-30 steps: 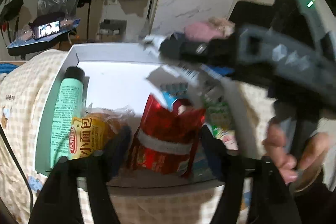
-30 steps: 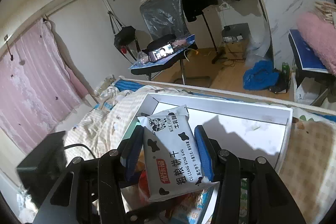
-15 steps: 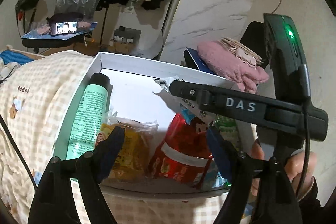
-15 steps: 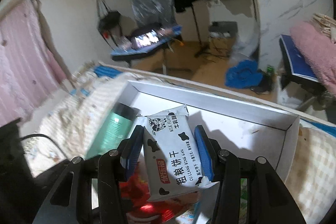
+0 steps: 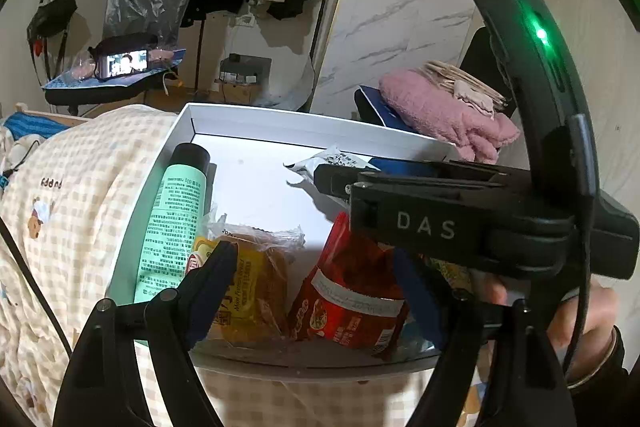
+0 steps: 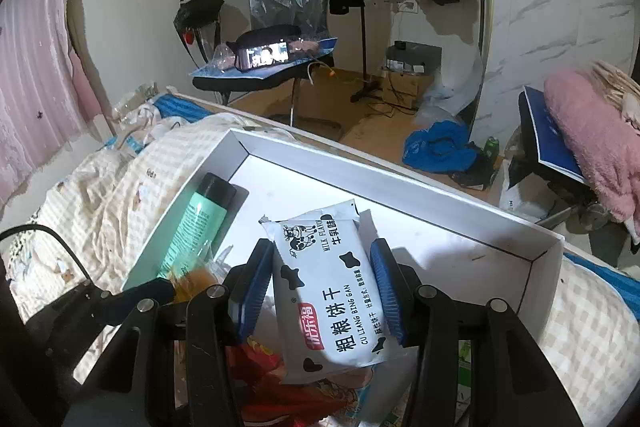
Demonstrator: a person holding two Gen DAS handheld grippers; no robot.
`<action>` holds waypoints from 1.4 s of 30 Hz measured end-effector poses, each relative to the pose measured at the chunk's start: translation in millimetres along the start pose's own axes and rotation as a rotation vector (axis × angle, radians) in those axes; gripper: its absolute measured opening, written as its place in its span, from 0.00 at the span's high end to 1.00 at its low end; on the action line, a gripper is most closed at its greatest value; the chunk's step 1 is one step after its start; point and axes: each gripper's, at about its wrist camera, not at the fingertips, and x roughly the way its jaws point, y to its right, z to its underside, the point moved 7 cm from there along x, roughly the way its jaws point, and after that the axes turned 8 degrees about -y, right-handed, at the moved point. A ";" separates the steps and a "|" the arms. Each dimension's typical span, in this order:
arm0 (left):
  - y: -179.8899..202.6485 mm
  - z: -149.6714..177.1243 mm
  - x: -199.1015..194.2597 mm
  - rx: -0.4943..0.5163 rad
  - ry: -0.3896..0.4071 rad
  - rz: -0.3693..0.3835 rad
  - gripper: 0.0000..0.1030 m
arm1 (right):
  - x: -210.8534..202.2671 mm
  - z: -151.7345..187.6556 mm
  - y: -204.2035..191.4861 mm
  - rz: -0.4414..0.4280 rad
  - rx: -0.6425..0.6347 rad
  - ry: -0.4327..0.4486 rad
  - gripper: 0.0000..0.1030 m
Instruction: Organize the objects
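Partway done: bottle [image 6: 196, 223] and snacks already in the white box [image 6: 400, 187], right gripper [image 6: 326, 289] clamping a biscuit packet [image 6: 332, 291] lower centre, left gripper [image 5: 316, 287] gaping, empty.

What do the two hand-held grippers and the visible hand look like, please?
Both hand-held grippers, left and right, are black with blue finger pads. The right one bears white "DAS" lettering, a green light and a black cable. The hand wears a dark sleeve and a bracelet.

walls: white, marble panel [image 6: 560, 7] | floor: wood [image 6: 360, 123] | curtain [image 6: 28, 87]: pink
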 end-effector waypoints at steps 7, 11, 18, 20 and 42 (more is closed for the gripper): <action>-1.4 0.4 -0.3 -0.004 -0.006 -0.005 0.20 | 0.0 0.6 -2.4 -0.011 0.000 -0.003 0.28; -1.2 0.2 -1.1 -0.007 -0.004 -0.003 0.20 | -2.7 -0.1 -4.4 -0.012 -0.012 0.016 0.26; -8.5 -4.9 -12.3 -0.037 0.013 0.023 0.20 | -17.9 -4.7 -0.2 -0.064 0.047 0.064 0.26; -12.2 -9.1 -23.3 -0.035 0.025 0.026 0.19 | -28.0 -6.8 1.9 -0.092 0.067 0.091 0.25; -22.1 15.4 -134.2 0.096 0.056 -0.027 0.08 | -146.0 37.6 -25.7 -0.262 0.001 0.257 0.01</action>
